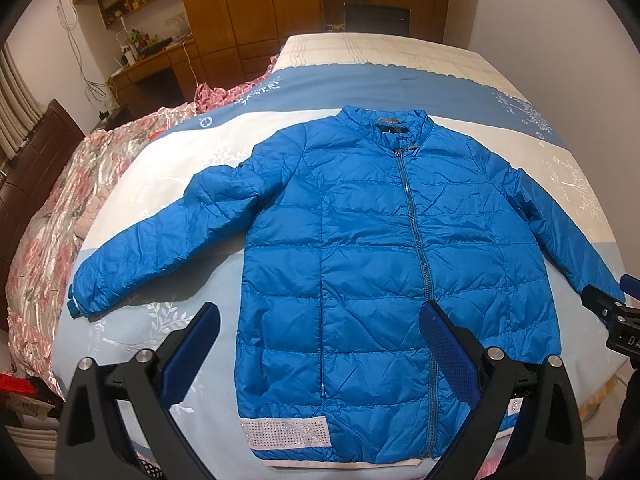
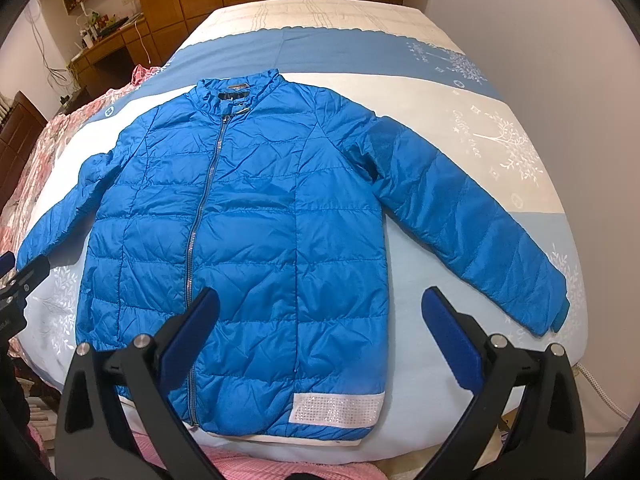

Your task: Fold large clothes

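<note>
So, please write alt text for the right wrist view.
A blue puffer jacket lies flat, zipped, sleeves spread, on a bed with a blue and white cover. The open right claw hovers above its hem, holding nothing.

In the left wrist view the jacket [image 1: 360, 240] loses part of its hem near the bed's [image 1: 360, 76] near edge behind the left gripper's [image 1: 320, 344] right finger, and one cuff behind the right gripper [image 1: 608, 312], itself cut by the picture's right edge. The collar label's writing is too small to read. In the right wrist view the left gripper [image 2: 16, 280] is cut by the left edge.
</note>
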Demonstrator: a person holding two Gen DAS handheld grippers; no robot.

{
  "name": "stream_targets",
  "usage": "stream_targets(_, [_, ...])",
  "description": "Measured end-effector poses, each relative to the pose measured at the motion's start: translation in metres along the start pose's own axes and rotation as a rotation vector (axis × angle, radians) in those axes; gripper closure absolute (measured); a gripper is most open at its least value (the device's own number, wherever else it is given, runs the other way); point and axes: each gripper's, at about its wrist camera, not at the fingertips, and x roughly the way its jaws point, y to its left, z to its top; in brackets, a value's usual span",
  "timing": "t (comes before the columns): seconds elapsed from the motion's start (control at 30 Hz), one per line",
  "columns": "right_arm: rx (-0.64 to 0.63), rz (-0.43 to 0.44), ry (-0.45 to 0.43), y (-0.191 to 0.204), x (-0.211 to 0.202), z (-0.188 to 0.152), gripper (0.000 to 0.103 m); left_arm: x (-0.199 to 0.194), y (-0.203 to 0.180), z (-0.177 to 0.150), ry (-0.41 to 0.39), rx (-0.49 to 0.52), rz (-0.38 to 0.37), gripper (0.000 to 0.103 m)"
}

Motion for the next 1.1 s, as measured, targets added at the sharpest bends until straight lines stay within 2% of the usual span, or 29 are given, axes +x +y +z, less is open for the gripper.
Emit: stream_targets(1.1, [-0.003,0.003,-0.004,0.0034,0.0012,0.0009,0.003,-0.001,-0.0014,0.0004,-0.001,0.001,-0.001,0.004])
